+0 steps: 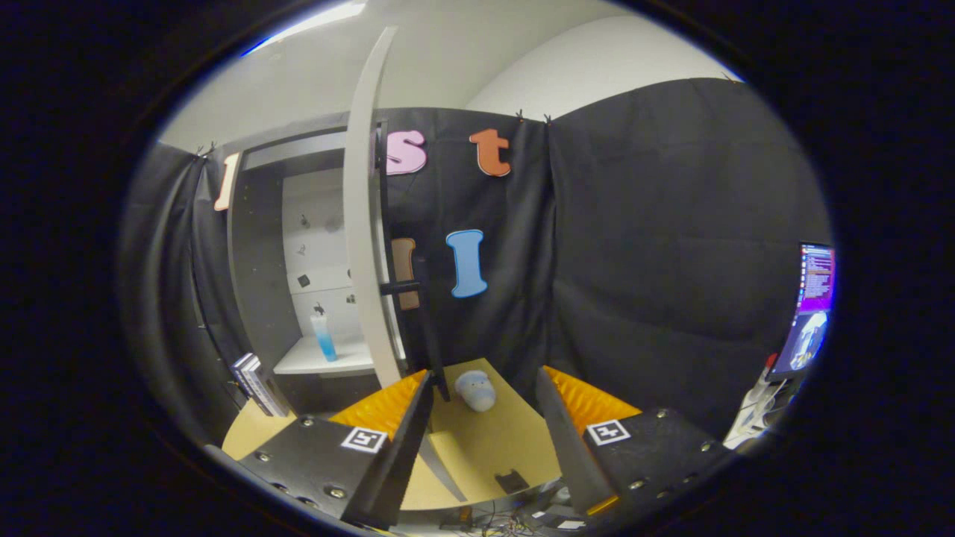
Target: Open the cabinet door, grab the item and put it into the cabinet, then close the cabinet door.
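Note:
The white cabinet door (363, 224) stands swung open, edge-on to me, with its dark handle (400, 287) sticking out to the right. Inside the cabinet (321, 246), a spray bottle (324, 335) with blue liquid stands on the white shelf (321, 359). A small pale blue-grey item (476, 390) lies on the tan table (485, 440), just ahead of the fingers and between their lines. My gripper (483, 388) hovers above the table, open, with nothing between its fingers. The left fingertip (425, 384) is near the door's lower edge.
Some books (257, 384) lean at the cabinet's lower left. A lit monitor (809, 309) and white items stand at the far right. A small dark object (512, 479) lies near the table's front edge, with cables below it. Black cloth walls the booth behind.

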The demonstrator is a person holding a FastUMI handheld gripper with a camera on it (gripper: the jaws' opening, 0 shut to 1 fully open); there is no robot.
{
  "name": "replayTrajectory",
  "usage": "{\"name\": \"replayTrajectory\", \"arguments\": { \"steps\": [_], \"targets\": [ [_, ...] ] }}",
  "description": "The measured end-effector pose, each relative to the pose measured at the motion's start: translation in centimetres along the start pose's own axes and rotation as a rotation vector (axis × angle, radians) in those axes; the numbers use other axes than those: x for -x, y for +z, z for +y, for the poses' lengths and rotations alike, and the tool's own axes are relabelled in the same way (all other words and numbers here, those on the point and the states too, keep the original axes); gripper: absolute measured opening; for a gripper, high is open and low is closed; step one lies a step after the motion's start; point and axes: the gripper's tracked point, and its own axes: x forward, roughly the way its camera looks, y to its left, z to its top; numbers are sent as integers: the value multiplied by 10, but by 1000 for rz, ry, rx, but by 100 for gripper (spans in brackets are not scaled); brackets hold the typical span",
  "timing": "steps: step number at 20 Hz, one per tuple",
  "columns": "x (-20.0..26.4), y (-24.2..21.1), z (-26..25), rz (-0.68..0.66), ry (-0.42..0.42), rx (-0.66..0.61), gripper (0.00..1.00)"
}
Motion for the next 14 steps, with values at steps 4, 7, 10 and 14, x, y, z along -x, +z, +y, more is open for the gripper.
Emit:
{"name": "replayTrajectory", "arguments": {
  "steps": [4, 7, 10, 14],
  "targets": [
    [-9, 5, 0, -15, 45, -3, 82],
    [-13, 5, 4, -12, 77, -18, 82],
    [-12, 4, 12, -8, 110, -12, 82],
    [-15, 6, 17, -12, 126, -1, 82]
  ]
}}
